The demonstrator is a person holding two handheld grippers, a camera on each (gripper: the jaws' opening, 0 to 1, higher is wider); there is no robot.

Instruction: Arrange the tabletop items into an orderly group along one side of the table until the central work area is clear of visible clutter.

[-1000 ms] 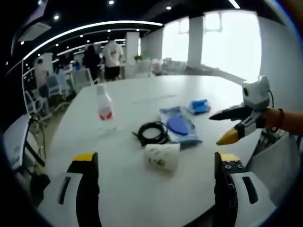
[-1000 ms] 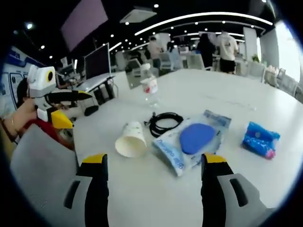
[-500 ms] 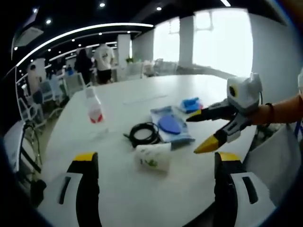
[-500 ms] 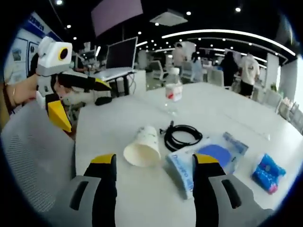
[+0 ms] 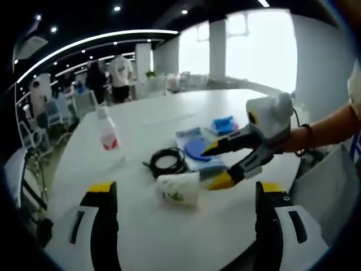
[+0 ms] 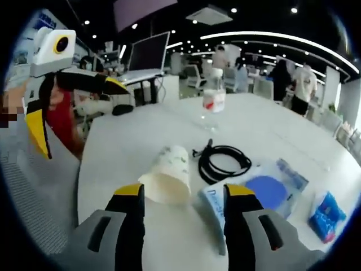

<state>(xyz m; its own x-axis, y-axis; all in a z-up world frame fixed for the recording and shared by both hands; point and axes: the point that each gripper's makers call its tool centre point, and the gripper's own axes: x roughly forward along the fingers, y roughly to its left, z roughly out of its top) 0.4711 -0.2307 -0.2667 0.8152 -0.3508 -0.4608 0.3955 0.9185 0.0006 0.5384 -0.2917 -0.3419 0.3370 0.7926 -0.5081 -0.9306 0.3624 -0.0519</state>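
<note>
Two yellow-tipped jaws of the left gripper (image 5: 183, 195) rise wide apart at the bottom of the left gripper view, empty, above the white table (image 5: 141, 237). On the table: a paper cup (image 5: 178, 188) on its side, a coiled black cable (image 5: 165, 162) just behind it, a clear packet with a blue disc (image 5: 194, 148) beside the cable, a small blue pack (image 5: 223, 125) farther back, and a plastic bottle with a red label (image 5: 105, 130) upright, well apart to the left. Right gripper (image 5: 216, 166) enters from the right, jaws spread, lower tip at the cup. Right gripper view: own gripper (image 6: 183, 192) jaws spread, empty, with the cup (image 6: 167, 180) between them just ahead; cable (image 6: 224, 164), packet (image 6: 260, 192), blue pack (image 6: 328, 208), bottle (image 6: 214, 97) beyond. Left gripper (image 6: 76, 107) at upper left, jaws wide.
</note>
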